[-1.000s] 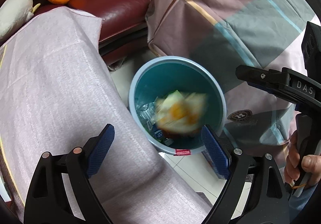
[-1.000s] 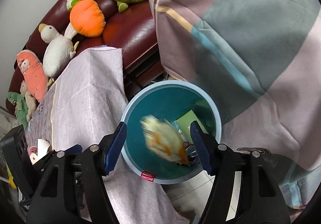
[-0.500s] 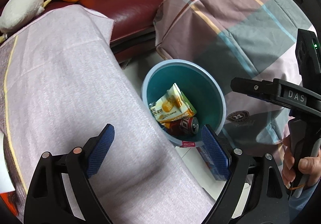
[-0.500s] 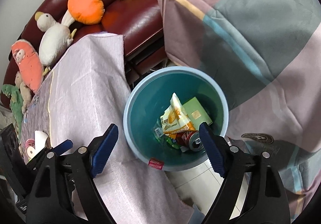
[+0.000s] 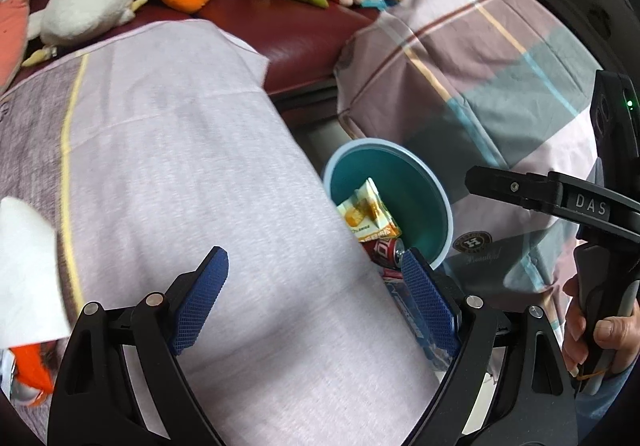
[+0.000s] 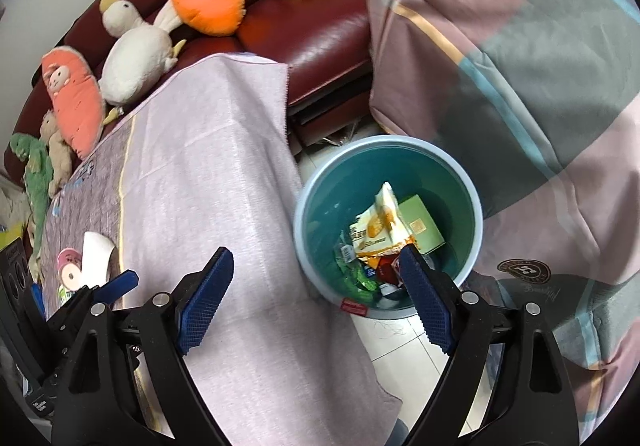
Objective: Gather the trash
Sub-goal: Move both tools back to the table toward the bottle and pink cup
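My right gripper (image 6: 316,300), jaws just opened and empty, and my wide-apart left gripper (image 5: 316,298) frame the round teal plastic bin (image 6: 460,182) holding a yellow crinkled snack wrapper (image 6: 376,226) at centre right.

Teal plastic bin with light-blue rim (image 6: 308,182) holds yellow-orange snack wrapper (image 6: 376,224), green box (image 6: 422,224). Far: dark-red leather sofa (image 6: 320,26), orange carrot plush (image 6: 208,2). Left: lilac cloth (image 6: 208,166).

I get bright, even indoor light in both views, with soft shadows. Glare shines on the sofa (image 6: 320,34) leather at the far side. Fisheye bending curves everything toward black corners. The white tissue (image 5: 24,266) at near left is smeared with blur.
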The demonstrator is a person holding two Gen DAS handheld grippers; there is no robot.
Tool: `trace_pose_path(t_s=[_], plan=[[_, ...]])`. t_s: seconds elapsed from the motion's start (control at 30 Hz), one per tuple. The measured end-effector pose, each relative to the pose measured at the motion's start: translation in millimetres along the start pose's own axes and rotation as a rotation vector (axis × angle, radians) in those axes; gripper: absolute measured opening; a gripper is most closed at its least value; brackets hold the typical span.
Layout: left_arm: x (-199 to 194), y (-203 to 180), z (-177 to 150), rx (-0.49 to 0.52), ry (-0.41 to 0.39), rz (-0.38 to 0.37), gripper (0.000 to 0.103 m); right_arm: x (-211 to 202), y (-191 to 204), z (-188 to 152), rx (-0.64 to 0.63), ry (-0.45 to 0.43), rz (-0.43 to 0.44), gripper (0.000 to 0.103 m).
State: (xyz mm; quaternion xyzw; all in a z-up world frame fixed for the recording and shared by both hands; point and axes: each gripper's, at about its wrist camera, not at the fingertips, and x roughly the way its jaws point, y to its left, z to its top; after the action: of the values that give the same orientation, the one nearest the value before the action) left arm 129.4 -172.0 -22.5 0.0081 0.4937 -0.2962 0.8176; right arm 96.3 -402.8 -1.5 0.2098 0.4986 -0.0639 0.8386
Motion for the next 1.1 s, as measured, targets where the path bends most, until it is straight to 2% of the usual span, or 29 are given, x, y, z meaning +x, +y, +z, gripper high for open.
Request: trace_pose_path(t_s=[0.3, 0.57, 0.87, 1.1], plan=[[-46.2, 50.0, -24.7, -0.087, -0.063, 0.036, 0.089, -0.2, 68.5, -13.7, -0.107, 0.028, 0.029, 0.081], [-95.2, 115.6, -51.9, -0.197, -0.118, 0.112, 0.089, 9.8, 145.5, -28.1, -0.225, 0.066, 0.071, 0.081], [-156.5, 208.4, -88.9, -0.346, -0.177, 0.255, 0.089, 20.6, 229.6, -43.1, -0.378, 0.107, 0.099, 0.081], [-173.8, 287.0, -119.7, -0.482, -0.156, 0.392, 0.089, 30.0, 274.4, -48.0, -0.472, 0.128, 0.097, 0.081]])
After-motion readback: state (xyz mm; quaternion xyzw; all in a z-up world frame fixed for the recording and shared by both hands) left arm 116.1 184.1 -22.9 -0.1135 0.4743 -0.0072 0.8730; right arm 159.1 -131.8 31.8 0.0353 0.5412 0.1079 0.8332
